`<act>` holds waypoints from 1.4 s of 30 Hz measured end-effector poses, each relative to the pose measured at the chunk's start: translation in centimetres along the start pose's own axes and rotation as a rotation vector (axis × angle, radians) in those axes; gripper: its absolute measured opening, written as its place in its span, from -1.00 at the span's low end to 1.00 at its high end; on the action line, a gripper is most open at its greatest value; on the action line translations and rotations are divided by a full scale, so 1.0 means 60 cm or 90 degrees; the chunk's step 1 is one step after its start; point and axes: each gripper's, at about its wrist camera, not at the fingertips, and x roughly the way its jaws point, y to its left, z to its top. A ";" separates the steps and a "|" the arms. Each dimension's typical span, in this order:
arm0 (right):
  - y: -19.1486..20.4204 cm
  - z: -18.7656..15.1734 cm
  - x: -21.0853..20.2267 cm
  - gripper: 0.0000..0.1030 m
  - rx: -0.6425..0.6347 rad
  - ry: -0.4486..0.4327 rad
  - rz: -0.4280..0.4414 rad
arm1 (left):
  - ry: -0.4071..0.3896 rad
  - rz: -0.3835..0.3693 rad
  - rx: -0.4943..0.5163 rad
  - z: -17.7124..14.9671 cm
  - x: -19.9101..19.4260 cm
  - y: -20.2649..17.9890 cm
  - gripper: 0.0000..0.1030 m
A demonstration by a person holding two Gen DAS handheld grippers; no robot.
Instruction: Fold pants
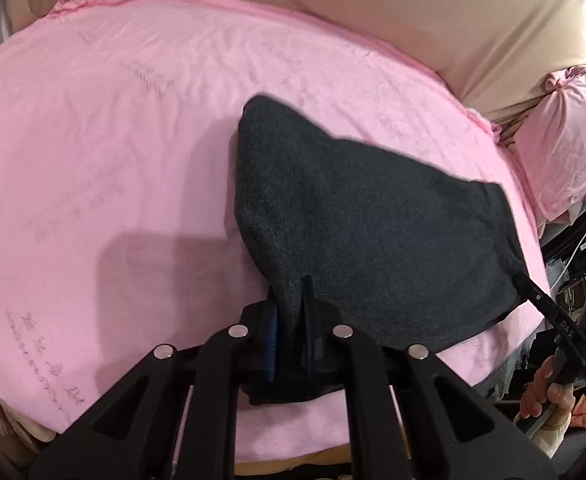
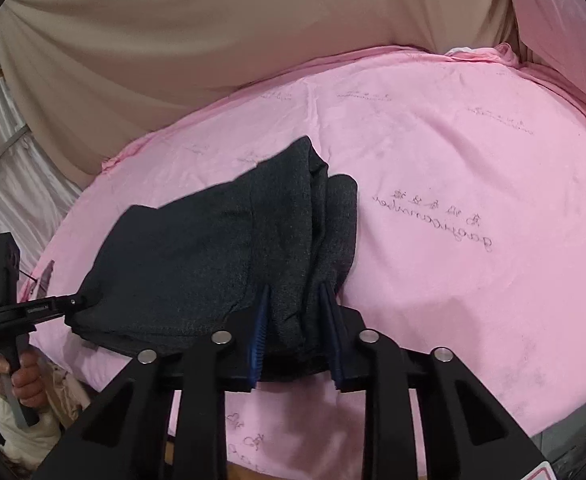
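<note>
The pants (image 1: 373, 216) are hanging bunched just above the pink sheet (image 1: 93, 140), stretched between both claws. The left gripper (image 1: 291, 300) is pinching one end, fingers closed on the cloth; the right gripper (image 2: 295, 304) is clamping the other, apparently several layers thick.

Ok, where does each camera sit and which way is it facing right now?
Left wrist: rides on the left tongs, looking forward over the dark pants on the pink sheet; the right hand shows at far right.
Right wrist: rides on the right tongs, facing the same pants from the other end; the left hand shows at far left.
Shared: pants, sheet, each other's tongs.
</note>
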 end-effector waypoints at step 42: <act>-0.059 -0.018 0.060 0.50 0.055 0.114 0.038 | 0.020 0.016 -0.010 -0.010 0.034 0.029 0.84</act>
